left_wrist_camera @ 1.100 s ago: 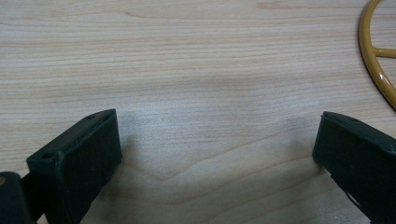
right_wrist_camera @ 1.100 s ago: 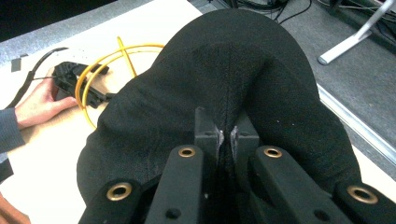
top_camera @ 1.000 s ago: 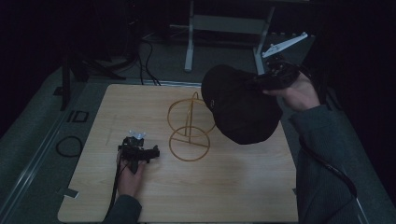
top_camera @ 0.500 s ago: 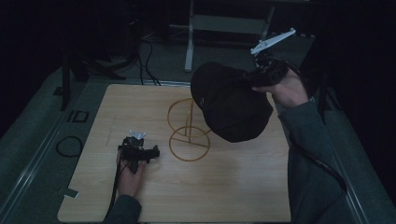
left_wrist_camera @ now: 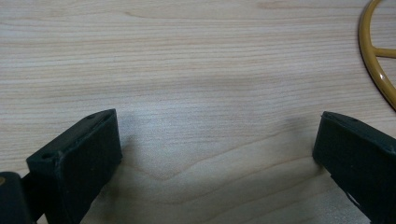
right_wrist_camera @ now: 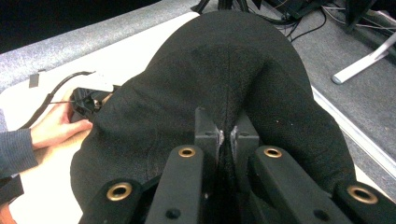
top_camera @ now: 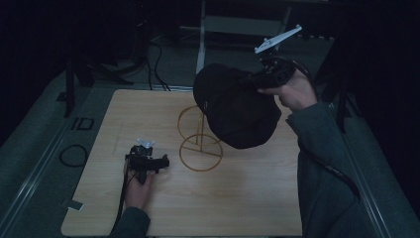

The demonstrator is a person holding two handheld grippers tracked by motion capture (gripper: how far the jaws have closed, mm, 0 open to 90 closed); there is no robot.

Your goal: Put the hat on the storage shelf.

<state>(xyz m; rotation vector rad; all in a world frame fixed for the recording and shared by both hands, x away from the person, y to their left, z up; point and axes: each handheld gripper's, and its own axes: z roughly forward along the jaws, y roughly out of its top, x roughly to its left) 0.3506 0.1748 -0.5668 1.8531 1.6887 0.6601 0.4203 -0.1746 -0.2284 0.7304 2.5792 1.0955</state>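
Right gripper (top_camera: 257,82) clenched on black hat (top_camera: 237,111), fabric pinched between its jaws; hat held in the air over the far right part of the tabletop (top_camera: 247,198), just beside the top of the yellow wire stand (top_camera: 198,144). Left gripper (top_camera: 161,162) rests on the tabletop near the left edge, jaws released, wide apart, nothing between them

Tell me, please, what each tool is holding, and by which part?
The right tool pinches a fold of the black hat's fabric; the left tool holds nothing.
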